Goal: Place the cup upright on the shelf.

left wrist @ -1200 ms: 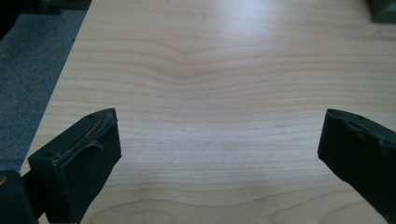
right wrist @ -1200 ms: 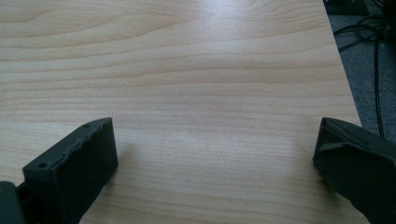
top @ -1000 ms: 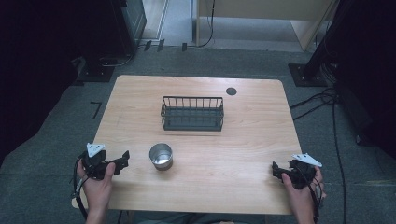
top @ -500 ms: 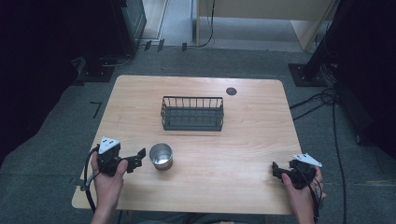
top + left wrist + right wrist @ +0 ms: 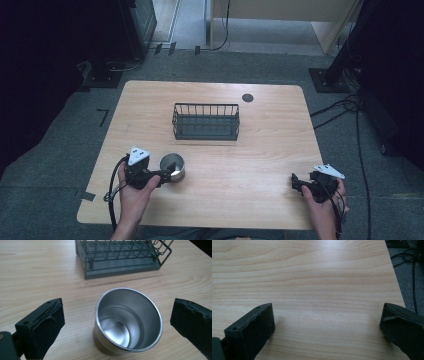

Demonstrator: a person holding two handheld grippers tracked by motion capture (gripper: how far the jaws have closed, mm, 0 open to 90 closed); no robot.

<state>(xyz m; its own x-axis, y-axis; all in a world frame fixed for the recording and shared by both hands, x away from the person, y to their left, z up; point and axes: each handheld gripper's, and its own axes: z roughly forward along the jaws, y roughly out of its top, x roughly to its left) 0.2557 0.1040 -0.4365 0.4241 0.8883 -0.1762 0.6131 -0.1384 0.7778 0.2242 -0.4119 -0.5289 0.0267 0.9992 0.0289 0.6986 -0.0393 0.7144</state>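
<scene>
High view shows your left gripper has moved rightward across the table since a second ago, from near the left edge to right beside the cup. Half a second ago it was still short of the cup; now its tips reach the cup's near-left side. Your right gripper has stayed where it was, near the table's right front corner, well apart from everything else. The cup and the basket have not shifted.

Left gripper view puts the steel cup upright and empty between your two jaws, which are spread wide; neither pad touches its wall, and there is a gap on each side. The cup sits a little right of centre between them. Beyond it stands the dark wire basket, apart from the cup, toward the table's middle.

Right gripper view has your jaws spread wide too, with nothing but bare wood between them and the table's edge at the right.
</scene>
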